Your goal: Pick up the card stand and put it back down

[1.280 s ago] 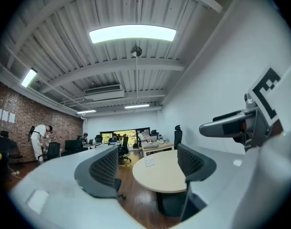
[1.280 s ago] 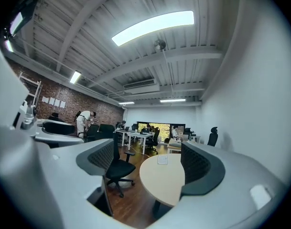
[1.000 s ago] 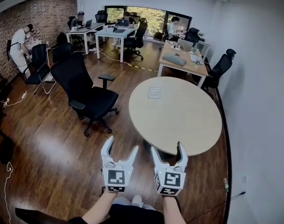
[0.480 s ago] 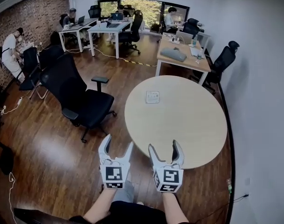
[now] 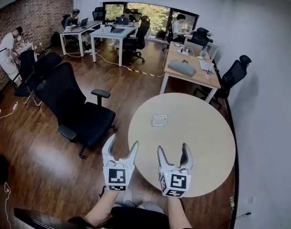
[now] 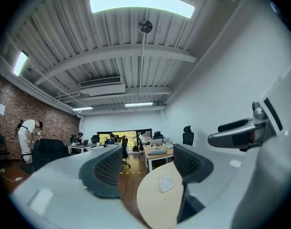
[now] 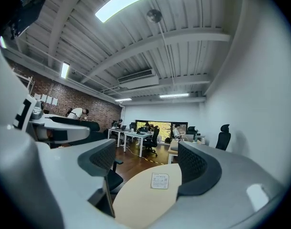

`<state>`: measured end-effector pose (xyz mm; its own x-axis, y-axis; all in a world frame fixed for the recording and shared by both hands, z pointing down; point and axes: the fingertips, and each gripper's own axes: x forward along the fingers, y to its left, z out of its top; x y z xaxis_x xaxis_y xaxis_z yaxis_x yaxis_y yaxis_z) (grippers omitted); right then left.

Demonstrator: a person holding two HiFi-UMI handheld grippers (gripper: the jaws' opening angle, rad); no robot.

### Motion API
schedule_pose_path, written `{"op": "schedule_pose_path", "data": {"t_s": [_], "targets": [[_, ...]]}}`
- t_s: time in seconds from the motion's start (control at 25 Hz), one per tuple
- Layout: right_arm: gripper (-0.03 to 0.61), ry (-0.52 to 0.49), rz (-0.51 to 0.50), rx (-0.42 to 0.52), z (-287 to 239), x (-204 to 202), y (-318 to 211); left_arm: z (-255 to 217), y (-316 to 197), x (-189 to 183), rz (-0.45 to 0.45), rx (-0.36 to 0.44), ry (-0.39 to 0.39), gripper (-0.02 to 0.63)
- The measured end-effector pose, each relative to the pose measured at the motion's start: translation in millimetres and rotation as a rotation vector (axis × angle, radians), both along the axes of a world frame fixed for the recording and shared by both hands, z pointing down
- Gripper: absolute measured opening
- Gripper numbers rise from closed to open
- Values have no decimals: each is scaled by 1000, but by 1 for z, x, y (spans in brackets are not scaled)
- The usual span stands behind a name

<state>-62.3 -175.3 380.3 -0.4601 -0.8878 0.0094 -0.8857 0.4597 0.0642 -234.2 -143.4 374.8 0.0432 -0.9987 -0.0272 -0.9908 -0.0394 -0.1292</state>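
Approach step: left claw (image 5: 122,142) and right claw (image 5: 173,149) empty, wide but just narrowing; card stand (image 5: 159,119) well ahead on desk (image 5: 205,142); reach forward.

The card stand (image 5: 160,120) sits on the table (image 5: 202,142), with an office chair (image 5: 73,104) to its left.

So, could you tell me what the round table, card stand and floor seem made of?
Round table: matte pale laminate or wood, evenly beige, no glare.
Card stand: white printed card, possibly in clear plastic; too small to confirm.
Floor: glossy dark wood planks, showing light reflections.
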Motion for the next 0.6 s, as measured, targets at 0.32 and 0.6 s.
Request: {"op": "schedule_pose_path", "data": {"t_s": [0.32,0.6], "targets": [[383,33,33,-58,9,17,-45,1,-65,8,47,-35,36,333],[383,29,31,-99,22,38,-88,30,-98,45,89,-113,37,333]]}}
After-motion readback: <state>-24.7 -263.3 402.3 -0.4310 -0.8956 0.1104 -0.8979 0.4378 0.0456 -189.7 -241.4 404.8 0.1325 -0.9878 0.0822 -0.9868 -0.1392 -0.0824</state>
